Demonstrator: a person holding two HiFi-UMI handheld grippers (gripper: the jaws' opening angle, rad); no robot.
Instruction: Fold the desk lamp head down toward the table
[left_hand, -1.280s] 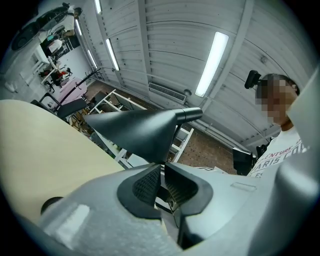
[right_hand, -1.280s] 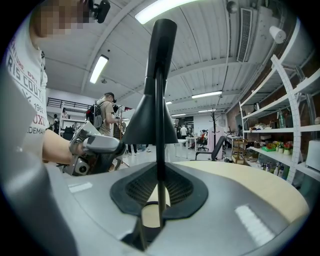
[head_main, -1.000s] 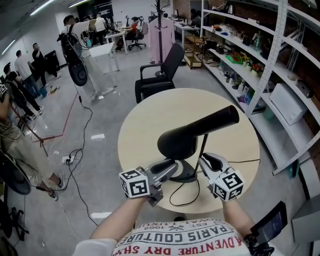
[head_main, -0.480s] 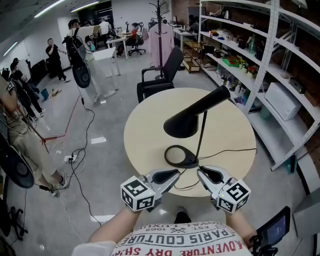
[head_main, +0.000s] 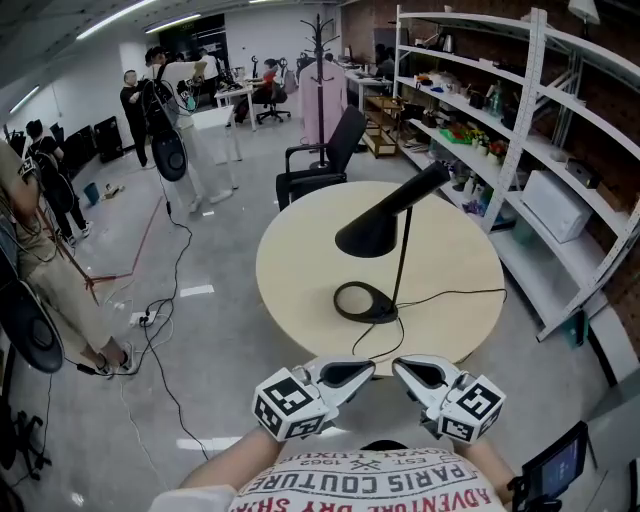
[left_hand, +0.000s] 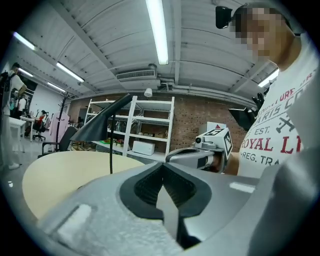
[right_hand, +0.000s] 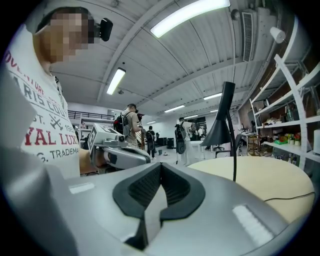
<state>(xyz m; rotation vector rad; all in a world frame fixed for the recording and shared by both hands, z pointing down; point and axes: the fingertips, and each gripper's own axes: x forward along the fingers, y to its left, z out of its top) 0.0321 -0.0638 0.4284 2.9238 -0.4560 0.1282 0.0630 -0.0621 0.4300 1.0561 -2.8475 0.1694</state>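
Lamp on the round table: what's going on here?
A person holds a gripper in each hand, both off the near edge of the table and clear of the lamp. The left gripper and right gripper have just closed, with nothing between the jaws. The lamp stands alone on the table, head slanting down, cord trailing right.
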